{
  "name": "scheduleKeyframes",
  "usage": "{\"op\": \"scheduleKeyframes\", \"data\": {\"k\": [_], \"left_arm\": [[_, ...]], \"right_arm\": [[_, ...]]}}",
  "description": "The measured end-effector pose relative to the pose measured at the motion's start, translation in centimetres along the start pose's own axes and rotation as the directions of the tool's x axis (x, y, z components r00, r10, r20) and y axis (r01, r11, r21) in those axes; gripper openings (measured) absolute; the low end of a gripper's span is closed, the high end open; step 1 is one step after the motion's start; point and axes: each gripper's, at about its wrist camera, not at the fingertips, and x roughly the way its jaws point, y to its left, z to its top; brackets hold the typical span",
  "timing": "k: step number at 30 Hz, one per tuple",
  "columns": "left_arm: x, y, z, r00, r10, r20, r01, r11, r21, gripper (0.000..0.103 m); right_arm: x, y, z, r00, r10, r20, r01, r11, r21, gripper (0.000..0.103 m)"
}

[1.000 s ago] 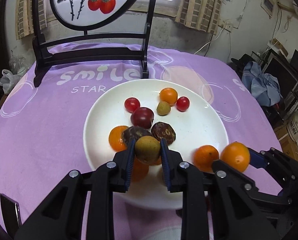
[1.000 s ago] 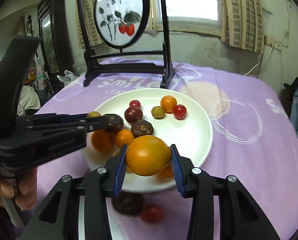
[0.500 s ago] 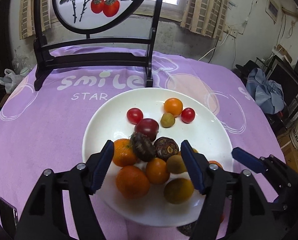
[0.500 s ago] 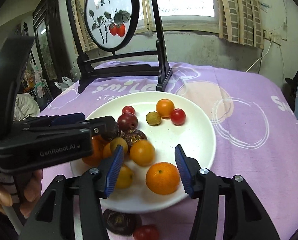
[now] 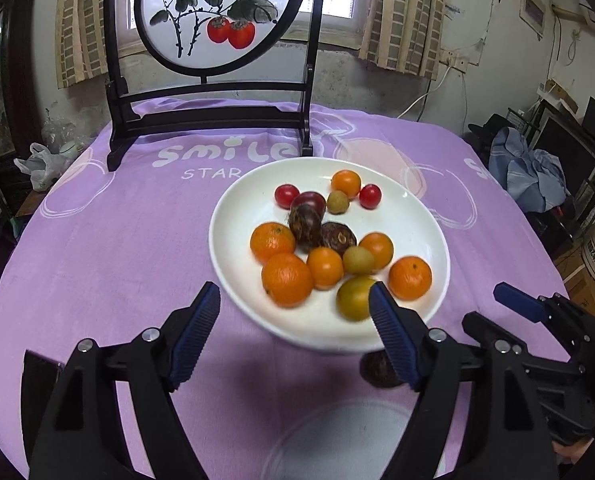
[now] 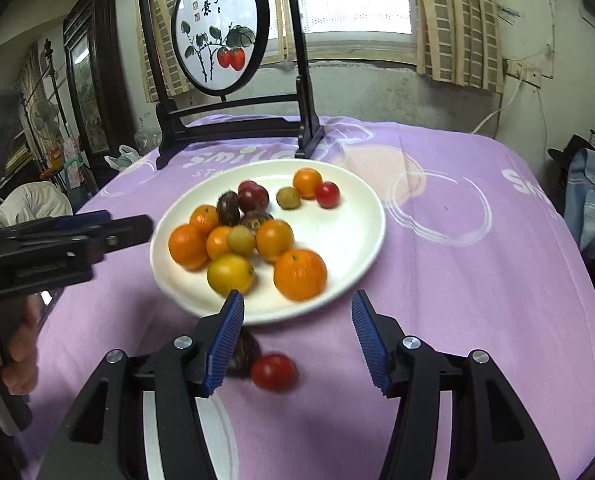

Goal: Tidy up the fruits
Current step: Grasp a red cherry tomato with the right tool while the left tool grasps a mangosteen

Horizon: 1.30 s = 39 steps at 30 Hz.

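My left gripper [image 5: 293, 330] hangs with jaws apart, having just been opening, nothing between them. My right gripper [image 6: 297, 336] likewise, jaws just widened and empty. Ahead, the white plate [image 5: 237, 280] carries the fruits: I count five oranges [image 5: 287, 279], two yellow-green fruits [image 5: 353, 298], three dark brown ones, two red cherry tomatoes [image 5: 287, 195]. Near the plate's near rim, on the purple tablecloth [image 6: 477, 280], lie one dark fruit [image 6: 243, 354] and one red tomato [image 6: 273, 372]. Far back stands a painted screen [image 5: 217, 16] before a curtained window.
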Motion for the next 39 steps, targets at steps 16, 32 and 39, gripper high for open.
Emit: {"op": "scheduleKeyframes", "data": {"k": [16, 32, 39], "left_arm": [[1.5, 0.6, -7.5, 0.996, -0.008, -0.09, 0.01, 1.0, 0.024, 0.081], [3.6, 0.3, -8.0, 0.984, -0.039, -0.171, 0.047, 0.998, 0.047, 0.081], [3.5, 0.2, -8.0, 0.985, -0.041, -0.168, 0.05, 0.998, 0.049, 0.081]], "right_arm": [[2.7, 2.8, -5.8, 0.987, -0.056, -0.149, 0.036, 0.99, -0.138, 0.059], [5.1, 3.3, -3.5, 0.983, 0.022, -0.184, -0.058, 0.98, -0.192, 0.034], [3.3, 3.2, -3.9, 0.984, 0.036, -0.173, -0.064, 0.985, -0.16, 0.032]]}}
